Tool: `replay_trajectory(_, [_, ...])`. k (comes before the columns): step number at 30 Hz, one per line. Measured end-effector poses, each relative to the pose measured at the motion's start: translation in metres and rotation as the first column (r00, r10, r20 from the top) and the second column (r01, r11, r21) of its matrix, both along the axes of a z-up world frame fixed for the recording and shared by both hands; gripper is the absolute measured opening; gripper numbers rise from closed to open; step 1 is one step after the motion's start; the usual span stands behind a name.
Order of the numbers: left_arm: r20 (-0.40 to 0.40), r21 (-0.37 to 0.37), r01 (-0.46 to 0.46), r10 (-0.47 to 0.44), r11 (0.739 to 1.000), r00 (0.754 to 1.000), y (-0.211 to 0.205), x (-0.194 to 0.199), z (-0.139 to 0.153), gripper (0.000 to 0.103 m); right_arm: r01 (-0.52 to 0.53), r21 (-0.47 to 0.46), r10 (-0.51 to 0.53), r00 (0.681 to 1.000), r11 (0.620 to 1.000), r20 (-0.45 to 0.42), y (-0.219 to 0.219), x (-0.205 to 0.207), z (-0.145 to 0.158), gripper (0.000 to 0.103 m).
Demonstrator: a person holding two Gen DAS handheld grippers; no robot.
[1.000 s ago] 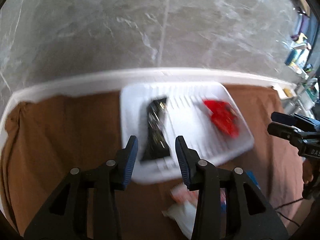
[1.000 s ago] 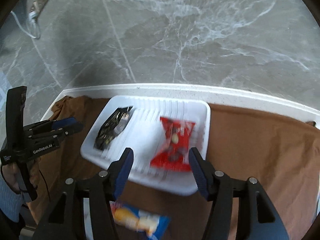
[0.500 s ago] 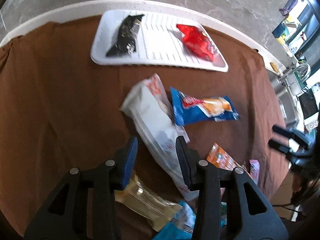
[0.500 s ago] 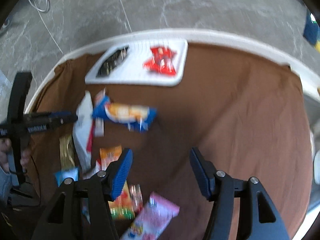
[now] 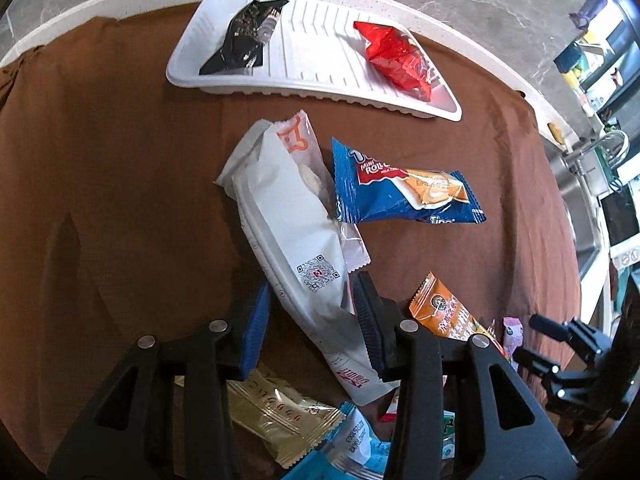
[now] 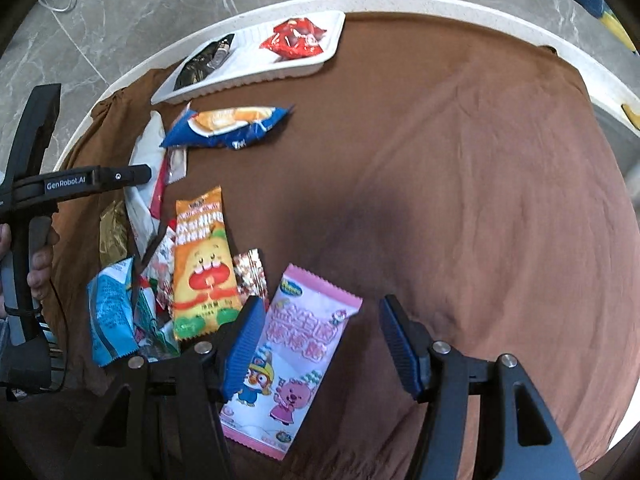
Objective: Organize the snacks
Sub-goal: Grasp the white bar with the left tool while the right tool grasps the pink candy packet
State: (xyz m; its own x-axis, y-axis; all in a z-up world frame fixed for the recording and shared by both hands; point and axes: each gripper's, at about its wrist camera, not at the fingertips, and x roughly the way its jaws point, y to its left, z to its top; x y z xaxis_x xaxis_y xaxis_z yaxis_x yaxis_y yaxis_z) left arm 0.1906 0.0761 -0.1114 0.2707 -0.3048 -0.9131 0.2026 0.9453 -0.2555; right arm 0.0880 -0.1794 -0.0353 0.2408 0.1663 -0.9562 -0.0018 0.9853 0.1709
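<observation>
A white ribbed tray (image 5: 316,60) at the table's far edge holds a black packet (image 5: 244,38) and a red packet (image 5: 396,60). My left gripper (image 5: 312,320) is open, its jaws on either side of the lower end of a long white packet (image 5: 292,224). A blue roll packet (image 5: 400,192) lies beside it. My right gripper (image 6: 324,340) is open above a pink cartoon packet (image 6: 296,356). An orange cartoon packet (image 6: 204,268) lies to its left. The tray also shows in the right wrist view (image 6: 256,60).
A brown cloth (image 6: 460,200) covers the round white table. Near the front lie a gold packet (image 5: 276,412), a light-blue packet (image 6: 110,308), an orange packet (image 5: 448,312) and several small wrappers. A sink (image 5: 580,200) is at the right.
Both grippers have pulled back from the tray toward the loose snack pile. The left one now straddles the white packet; the right one now hovers over the pink packet.
</observation>
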Motion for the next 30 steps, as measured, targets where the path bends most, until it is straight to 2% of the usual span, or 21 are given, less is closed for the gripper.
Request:
replay_trajectory(6, [0.000, 0.013, 0.008, -0.008, 1.000, 1.000, -0.005, -0.001, -0.005, 0.040, -0.011, -0.005, 0.010, 0.999, 1.000, -0.038, 0.005, -0.008, -0.006, 0.063])
replay_trajectory(11, [0.005, 0.024, 0.024, -0.024, 0.999, 1.000, -0.009, -0.003, -0.007, 0.040, -0.049, -0.056, 0.046, 0.998, 0.997, -0.050, 0.016, -0.013, -0.007, 0.063])
replay_trajectory(13, [0.003, 0.022, 0.026, -0.026, 0.999, 1.000, -0.010, -0.003, -0.009, 0.039, -0.065, -0.073, 0.061, 0.997, 0.995, -0.053, 0.019, -0.014, -0.007, 0.060])
replay_trajectory(18, [0.004, -0.007, 0.032, -0.032, 0.999, 0.999, -0.009, -0.006, -0.011, 0.036, -0.120, -0.130, 0.115, 0.992, 0.984, -0.046, 0.030, -0.015, -0.006, 0.035])
replay_trajectory(19, [0.000, -0.022, 0.027, -0.027, 0.999, 1.000, -0.008, -0.006, -0.011, 0.034, -0.121, -0.130, 0.117, 0.992, 0.984, -0.037, 0.030, -0.015, -0.004, 0.033])
replay_trajectory(23, [-0.011, -0.064, 0.017, -0.017, 0.998, 1.000, -0.002, -0.007, -0.012, 0.029, -0.099, -0.068, 0.097, 0.995, 0.993, -0.031, 0.019, -0.014, 0.001, 0.019])
replay_trajectory(30, [-0.007, -0.098, 0.027, -0.027, 0.995, 1.000, 0.007, -0.011, -0.005, 0.022, -0.069, 0.014, 0.069, 0.998, 0.998, -0.005, 0.008, -0.010, 0.013, 0.012])
